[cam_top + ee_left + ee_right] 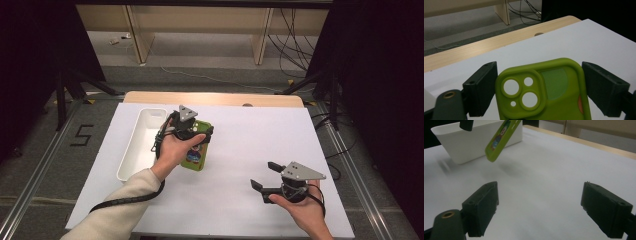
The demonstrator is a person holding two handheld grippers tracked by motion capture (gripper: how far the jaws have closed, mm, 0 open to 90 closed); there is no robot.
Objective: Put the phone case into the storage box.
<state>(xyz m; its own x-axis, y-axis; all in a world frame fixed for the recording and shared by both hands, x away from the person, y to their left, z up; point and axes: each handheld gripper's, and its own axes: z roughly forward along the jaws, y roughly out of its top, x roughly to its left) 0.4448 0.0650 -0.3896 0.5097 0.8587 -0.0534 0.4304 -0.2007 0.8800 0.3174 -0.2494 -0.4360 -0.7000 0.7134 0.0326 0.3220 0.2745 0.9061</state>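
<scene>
While it sits between the two black jaws of the left gripper (539,92), a lime-green phone case (544,92) fills the lower middle of the left gripper view, its raised camera cut-outs facing up at about 10 o'clock on the case. Both jaws press against its long edges, so this tool is clamped on the case. From the high view, the phone case (196,155) appears just left of the table's centre, held above the white sheet (250,145) by the left gripper (192,131), with the person's left hand (172,150) wrapped around the tool and a cream sleeve (117,212) running off toward 7 o'clock. In the right gripper view the phone case (499,140) hangs tilted in the air at 11 o'clock, its printed cartoon side showing, with a soft shadow on the sheet beneath it. Just beside the case, at its 9 o'clock in the high view, lies a long white tray (141,145), set lengthwise along the left part of the sheet. Well apart from all this, at 4 o'clock on the table, the right gripper (262,176) rests in the person's right hand (305,210); its jaws stand wide apart with nothing between them, pointing toward 9 o'clock. A strip of pale wooden table edge (215,98) shows at 12 o'clock beyond the sheet.
</scene>
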